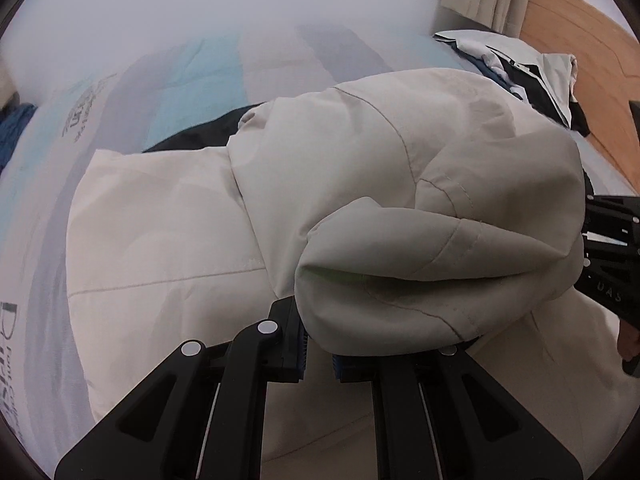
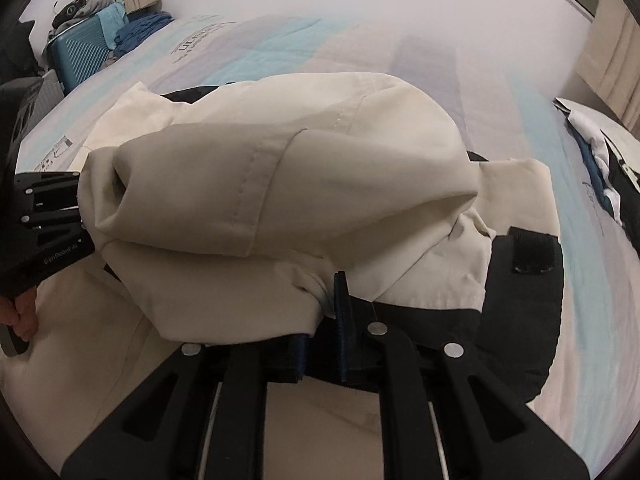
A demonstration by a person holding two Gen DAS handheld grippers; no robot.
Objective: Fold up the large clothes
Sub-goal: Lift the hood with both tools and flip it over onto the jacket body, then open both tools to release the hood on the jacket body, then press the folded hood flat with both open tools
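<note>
A cream jacket [image 1: 360, 160] with black panels lies on the bed, and its upper part is folded over into a thick roll. My left gripper [image 1: 318, 344] is shut on the near edge of that roll, whose fabric drapes over its right finger. In the right wrist view the same jacket [image 2: 300, 140] bulges ahead, and my right gripper [image 2: 322, 312] is shut on a fold of it between the blue pads. A black cuff with a velcro strip [image 2: 532, 256] lies to the right. Each view shows the other gripper at the roll's far end: the right one [image 1: 608, 248] and the left one [image 2: 44, 220].
A striped blue, grey and white bedspread [image 1: 200, 64] lies under the jacket. At the bed's far corner a pile of dark and white clothes [image 1: 520, 68] sits by a wooden headboard [image 1: 580, 60]. A teal suitcase [image 2: 80, 56] and blue clothes [image 2: 140, 32] are at the other side.
</note>
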